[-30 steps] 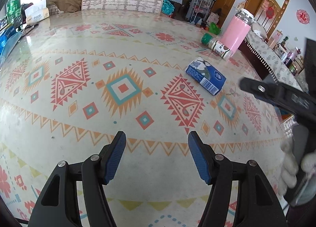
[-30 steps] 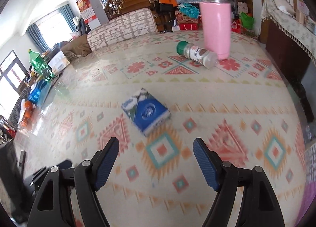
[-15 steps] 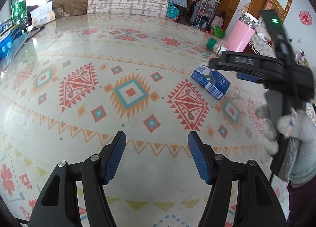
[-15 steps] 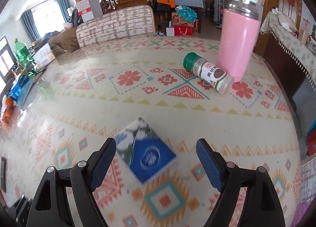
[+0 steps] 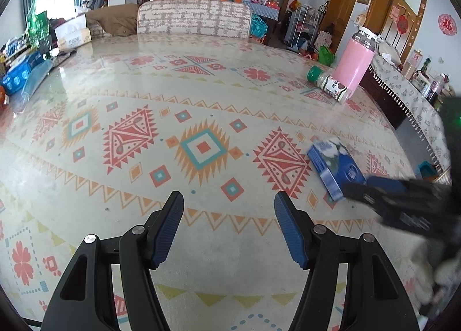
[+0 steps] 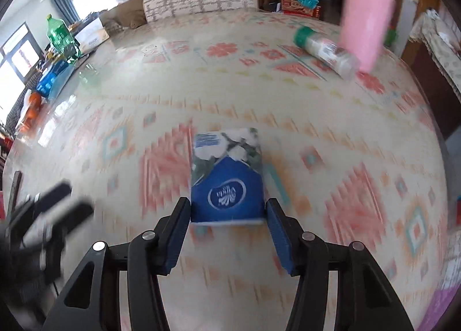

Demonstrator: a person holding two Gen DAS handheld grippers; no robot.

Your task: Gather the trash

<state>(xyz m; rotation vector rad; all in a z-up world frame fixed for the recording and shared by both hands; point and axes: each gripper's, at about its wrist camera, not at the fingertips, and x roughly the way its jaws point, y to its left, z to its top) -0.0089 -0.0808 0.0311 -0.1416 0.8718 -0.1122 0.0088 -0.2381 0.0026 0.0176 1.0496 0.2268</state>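
A blue and white tissue pack [image 6: 227, 175] lies flat on the patterned table. My right gripper [image 6: 227, 210] is open, its fingertips on either side of the pack's near end. In the left wrist view the pack [image 5: 334, 167] lies at the right, with the right gripper's fingers [image 5: 389, 190] reaching it. A small bottle with a green cap [image 5: 328, 85] lies on its side at the far right, also seen in the right wrist view [image 6: 325, 50]. My left gripper [image 5: 229, 210] is open and empty above the table, left of the pack.
A tall pink flask [image 5: 355, 64] stands beside the lying bottle. A chair back [image 5: 194, 18] stands at the far edge. Blue packs [image 5: 20, 76], a tissue box [image 5: 72, 34] and a green bottle [image 5: 36, 26] sit at the far left.
My right gripper has moved forward and down to the tissue pack, which now sits between its fingertips. My left gripper has stayed open and shifted slightly.
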